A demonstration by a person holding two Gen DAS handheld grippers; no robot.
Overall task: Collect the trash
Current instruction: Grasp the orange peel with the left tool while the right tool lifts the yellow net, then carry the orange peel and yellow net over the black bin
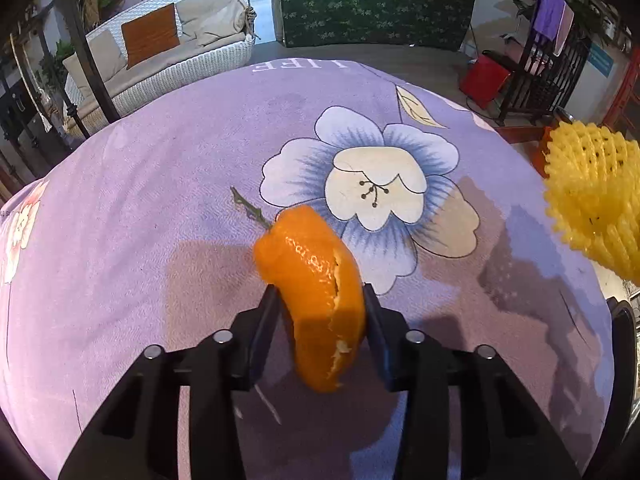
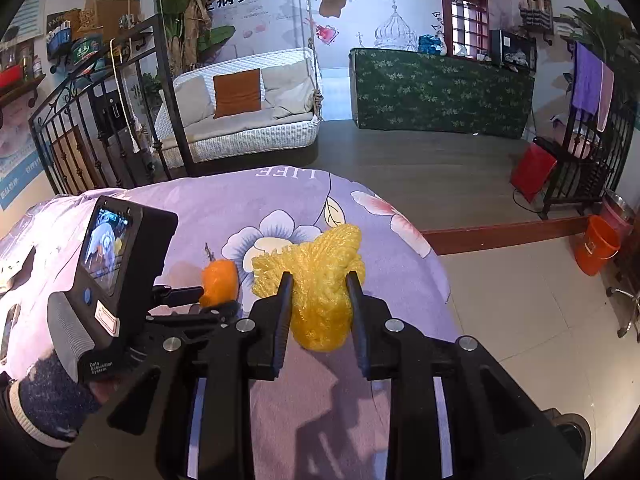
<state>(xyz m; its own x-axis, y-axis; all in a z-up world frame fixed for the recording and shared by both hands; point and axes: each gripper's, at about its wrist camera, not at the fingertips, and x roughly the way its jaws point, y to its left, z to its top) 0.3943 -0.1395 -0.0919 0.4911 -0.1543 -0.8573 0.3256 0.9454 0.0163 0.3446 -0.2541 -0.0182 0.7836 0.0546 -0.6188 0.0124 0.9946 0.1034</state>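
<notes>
An orange peel (image 1: 316, 296) with a small stem stands between the fingers of my left gripper (image 1: 320, 300), which is shut on it just above the purple flowered tablecloth (image 1: 160, 200). My right gripper (image 2: 320, 284) is shut on a yellow foam fruit net (image 2: 320, 280), held above the cloth's right side. The same yellow foam fruit net (image 1: 596, 196) shows at the right edge of the left wrist view. The orange peel (image 2: 219, 282) and the left gripper's camera unit (image 2: 116, 264) appear at the left in the right wrist view, with a gloved hand (image 2: 48, 400) below.
A dark round bin rim (image 2: 572, 428) shows at the table's lower right corner. On the floor beyond stand an orange bucket (image 2: 596, 244), a red box (image 2: 532, 172) and a black iron rack (image 2: 584, 152). A white wicker swing sofa (image 2: 244, 108) and green-covered counter (image 2: 440, 92) lie farther back.
</notes>
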